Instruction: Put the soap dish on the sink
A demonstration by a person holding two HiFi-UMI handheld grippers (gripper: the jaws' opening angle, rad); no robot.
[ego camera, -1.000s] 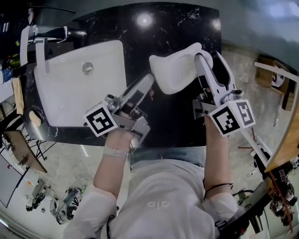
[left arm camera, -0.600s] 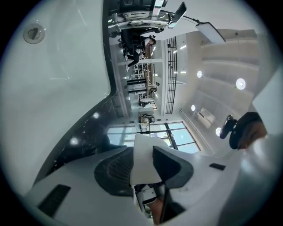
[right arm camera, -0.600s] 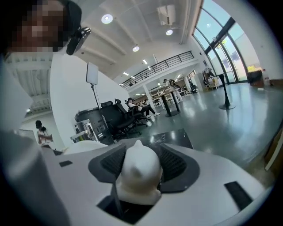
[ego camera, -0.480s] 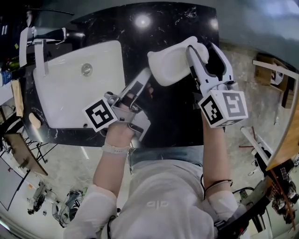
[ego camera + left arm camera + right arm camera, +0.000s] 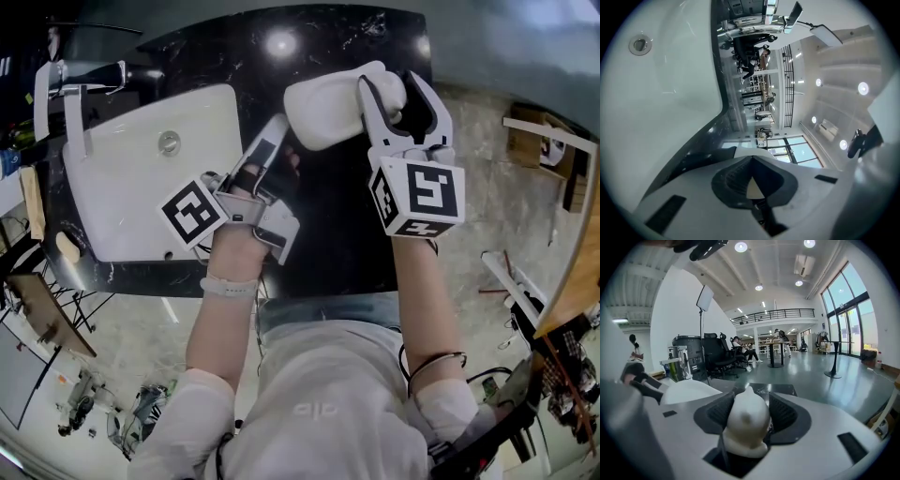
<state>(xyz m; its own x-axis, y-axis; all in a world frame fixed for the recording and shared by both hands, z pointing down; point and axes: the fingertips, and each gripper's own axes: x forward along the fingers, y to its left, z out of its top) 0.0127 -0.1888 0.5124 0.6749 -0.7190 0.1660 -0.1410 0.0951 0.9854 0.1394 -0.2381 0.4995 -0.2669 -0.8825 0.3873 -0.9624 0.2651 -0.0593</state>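
1. Head view: bright, even light, with round white glare spots on the glossy black marble countertop point(image 5: 342, 225).
2. All views: fisheye bending at the edges and dark corners.
3. Right gripper view: round ceiling lamps point(image 5: 740, 246) and tall glass windows point(image 5: 846, 305) give the light. The near foreground is soft.

White T-shirt point(image 5: 319, 412), faint grey logo point(image 5: 316, 410); blue denim waistband point(image 5: 328, 309). White wrist band point(image 5: 230, 286) on left, thin dark bands point(image 5: 433, 364) on right forearm. White shells, black ribbed pads: left gripper point(image 5: 275, 131), right gripper point(image 5: 398, 89); black-and-white marker cube point(image 5: 419, 195) on each
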